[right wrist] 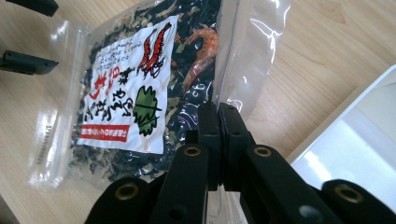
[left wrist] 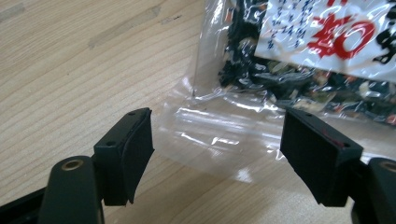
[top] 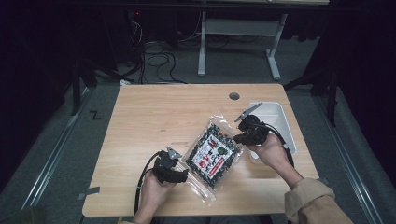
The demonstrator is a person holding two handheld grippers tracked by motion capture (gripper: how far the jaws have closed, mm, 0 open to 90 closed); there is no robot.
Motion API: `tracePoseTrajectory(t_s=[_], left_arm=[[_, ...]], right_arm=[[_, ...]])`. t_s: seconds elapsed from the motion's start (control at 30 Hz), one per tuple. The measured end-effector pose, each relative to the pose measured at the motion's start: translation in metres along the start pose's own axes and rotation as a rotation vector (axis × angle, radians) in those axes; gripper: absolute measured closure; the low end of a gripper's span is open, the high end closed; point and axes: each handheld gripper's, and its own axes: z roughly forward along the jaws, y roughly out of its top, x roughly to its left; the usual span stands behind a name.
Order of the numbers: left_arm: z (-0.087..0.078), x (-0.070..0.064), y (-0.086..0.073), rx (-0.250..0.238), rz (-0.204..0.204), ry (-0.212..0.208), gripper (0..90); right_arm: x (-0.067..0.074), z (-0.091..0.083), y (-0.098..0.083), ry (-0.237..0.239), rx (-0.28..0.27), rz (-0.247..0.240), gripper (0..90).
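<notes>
A clear plastic bag (top: pixel 214 153) of dark dried flakes, with a white label in red print, lies at the middle right of the wooden table (top: pixel 149 112). My right gripper (top: pixel 239 138) is at the bag's right edge. In the right gripper view, this right gripper (right wrist: pixel 218 111) is shut on the bag's (right wrist: pixel 140 84) clear side flap. My left gripper (top: pixel 185 176) sits at the bag's near left corner. In the left gripper view, it (left wrist: pixel 217 149) is open, with the bag's (left wrist: pixel 299 70) clear sealed strip lying between and just beyond its jaws.
A white plastic bin (top: pixel 275 116) stands on the table's right edge, just behind my right hand; its rim (right wrist: pixel 355 140) is close to the shut jaws. A round cable hole (top: pixel 234 96) sits at the table's back. Bare wood stretches to the left.
</notes>
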Motion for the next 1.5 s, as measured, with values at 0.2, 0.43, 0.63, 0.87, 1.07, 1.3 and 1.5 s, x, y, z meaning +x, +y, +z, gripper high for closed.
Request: tracePoseTrajectory(t_s=[0.2,0.43,0.63,0.87,1.07,1.3,1.5], left_arm=[[-0.001,0.002,0.000,-0.002,-0.015,-0.001,26.0],[0.000,0.003,0.000,0.009,-0.020,-0.002,26.0],[0.001,0.003,-0.001,0.011,-0.019,-0.006,26.2],[0.001,0.003,0.000,0.014,-0.021,-0.010,26.5],[0.001,0.004,-0.001,0.011,-0.025,-0.013,26.5],[0.000,0.005,-0.001,0.009,-0.028,-0.018,26.6],[0.001,0.005,-0.001,0.010,-0.026,-0.018,26.5]], right_arm=[[0.000,-0.018,0.010,-0.023,-0.015,-0.027,90.0],[0.001,-0.039,0.021,-0.052,-0.040,-0.081,90.0],[0.002,-0.056,0.027,-0.076,-0.055,-0.105,90.0],[-0.001,-0.068,0.032,-0.095,-0.061,-0.118,90.0],[-0.002,-0.077,0.037,-0.112,-0.066,-0.126,90.0],[-0.007,-0.089,0.039,-0.145,-0.077,-0.125,90.0],[-0.014,-0.101,0.037,-0.163,-0.082,-0.107,90.0]])
